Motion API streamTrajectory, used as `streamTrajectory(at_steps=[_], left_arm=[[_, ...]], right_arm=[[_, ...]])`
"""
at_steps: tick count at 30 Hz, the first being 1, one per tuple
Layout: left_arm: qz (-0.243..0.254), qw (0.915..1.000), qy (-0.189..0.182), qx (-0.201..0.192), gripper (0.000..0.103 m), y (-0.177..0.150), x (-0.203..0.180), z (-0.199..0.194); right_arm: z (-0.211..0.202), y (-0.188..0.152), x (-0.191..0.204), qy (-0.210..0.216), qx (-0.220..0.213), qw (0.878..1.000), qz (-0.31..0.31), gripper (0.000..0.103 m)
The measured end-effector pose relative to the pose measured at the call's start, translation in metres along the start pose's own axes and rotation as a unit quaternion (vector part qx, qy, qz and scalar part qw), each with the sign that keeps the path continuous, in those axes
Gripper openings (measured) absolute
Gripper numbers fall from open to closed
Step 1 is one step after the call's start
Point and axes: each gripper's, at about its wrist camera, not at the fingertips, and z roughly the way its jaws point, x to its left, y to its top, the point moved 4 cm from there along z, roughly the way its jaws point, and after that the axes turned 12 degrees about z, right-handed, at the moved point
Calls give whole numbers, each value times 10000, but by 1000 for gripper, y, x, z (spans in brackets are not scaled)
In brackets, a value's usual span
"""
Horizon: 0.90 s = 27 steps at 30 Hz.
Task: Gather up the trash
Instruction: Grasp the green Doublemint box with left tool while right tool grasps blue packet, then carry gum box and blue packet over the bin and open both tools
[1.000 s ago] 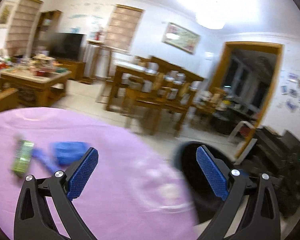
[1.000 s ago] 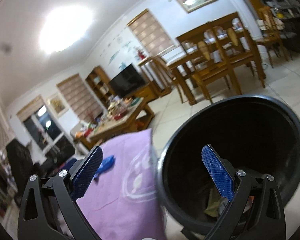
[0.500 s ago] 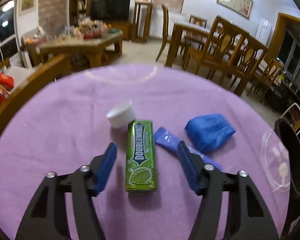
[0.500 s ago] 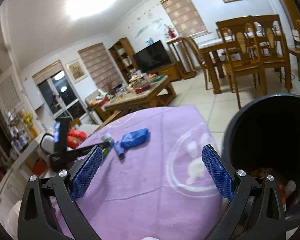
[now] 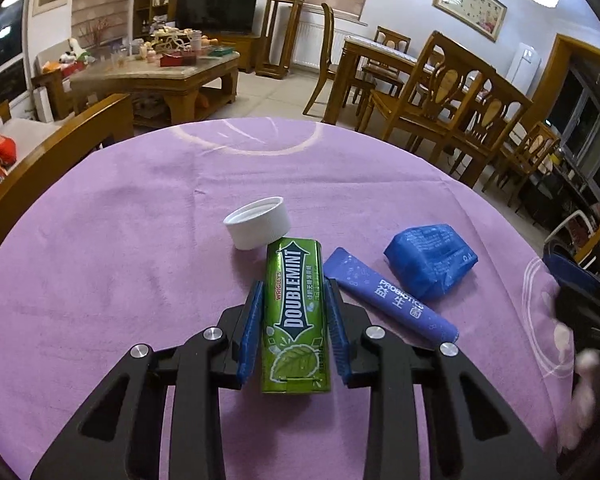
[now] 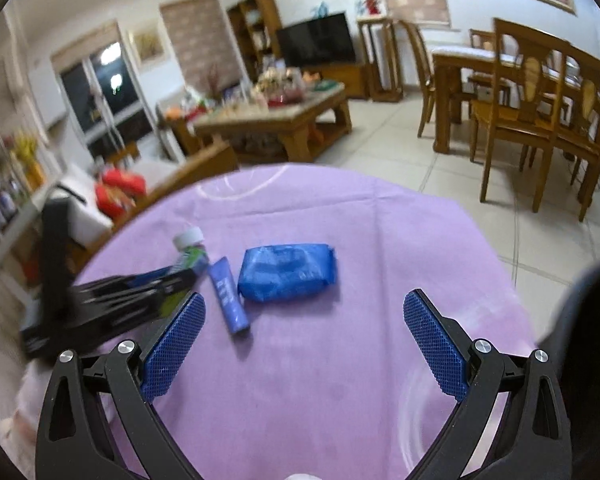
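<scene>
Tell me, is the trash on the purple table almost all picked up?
Not yet. In hand: the left claw has just been closing around the green gum pack, which still lies on the purple tablecloth. Left: the white cap, the purple sachet and the blue packet. The right claw is open and empty. Nothing visible now shows any piece already binned.

Black tongs [image 5: 294, 330]; blue ribbed pads [image 5: 251, 328]
</scene>
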Motion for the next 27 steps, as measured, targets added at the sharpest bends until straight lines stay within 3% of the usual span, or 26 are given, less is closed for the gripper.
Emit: streamTrajectory(at_steps=[4,8,18,21,27], left_arm=[[-142,9997,-46,-191,31,-4,8,-10],[-97,9995,22,-301,31,-5,7,-16],[-127,9992,-71,-376,31,-3,10,-18],[-114,9989,-139,-436,31,-2,10,-18],[28,9954,-469,-837,31,1,-1,-27]], right_arm=[[64,8,25,-549,370,9966,-492,98],[105,8,32,-877,623,9926,-570,94],[127,4,34,-959,533,9916,-684,73],[112,4,29,-716,551,9949,-452,72],[43,9,11,311,81,9991,274,72]])
